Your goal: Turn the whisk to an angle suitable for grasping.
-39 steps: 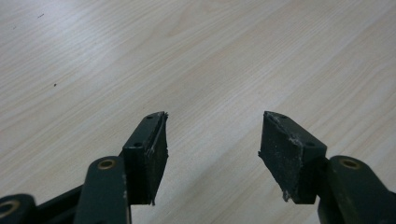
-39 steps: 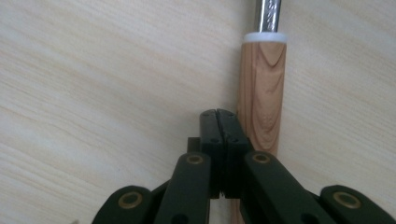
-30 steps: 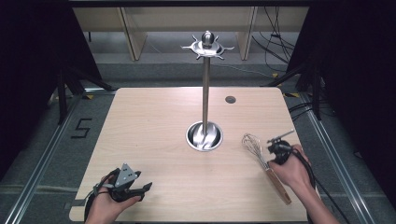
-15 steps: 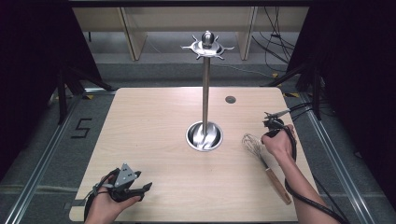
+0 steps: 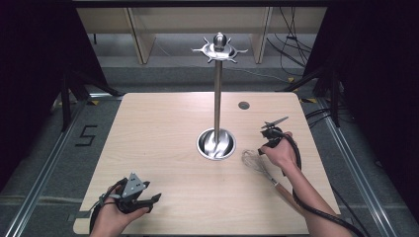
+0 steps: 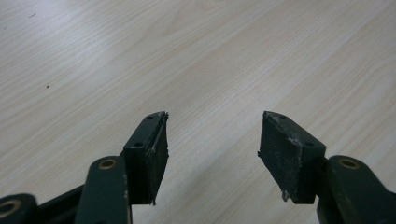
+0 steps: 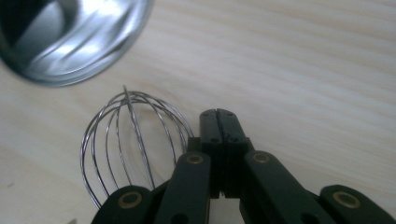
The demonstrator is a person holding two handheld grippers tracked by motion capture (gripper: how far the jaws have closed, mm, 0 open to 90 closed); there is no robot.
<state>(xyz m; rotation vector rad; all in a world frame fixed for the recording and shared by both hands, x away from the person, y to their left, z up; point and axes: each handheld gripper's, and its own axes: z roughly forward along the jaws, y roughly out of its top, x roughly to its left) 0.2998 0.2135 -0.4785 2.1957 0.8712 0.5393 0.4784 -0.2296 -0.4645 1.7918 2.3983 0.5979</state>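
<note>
Wire balloon whisk with wooden handle [image 5: 259, 168] flat on pale wooden desk [image 5: 163, 143], right of steel stand base [image 5: 216, 144]. Right gripper [image 7: 218, 122] pinched closed, empty, beside wire head. Left gripper [image 6: 212, 140] wide, idle, near-left. Approach step; next: open, straddle handle, clamp.

My light wooden table [image 5: 163, 128] stands on grey floor [image 5: 44, 153] marked with a black 5 [image 5: 86, 135], black curtains [image 5: 34, 59] at both sides, pale shelving [image 5: 163, 29] beyond.

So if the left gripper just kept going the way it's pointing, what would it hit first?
Probably nothing but the bare wooden table: the left gripper has open jaws angled down at it, with no object ahead, as far as its view shows.
</note>
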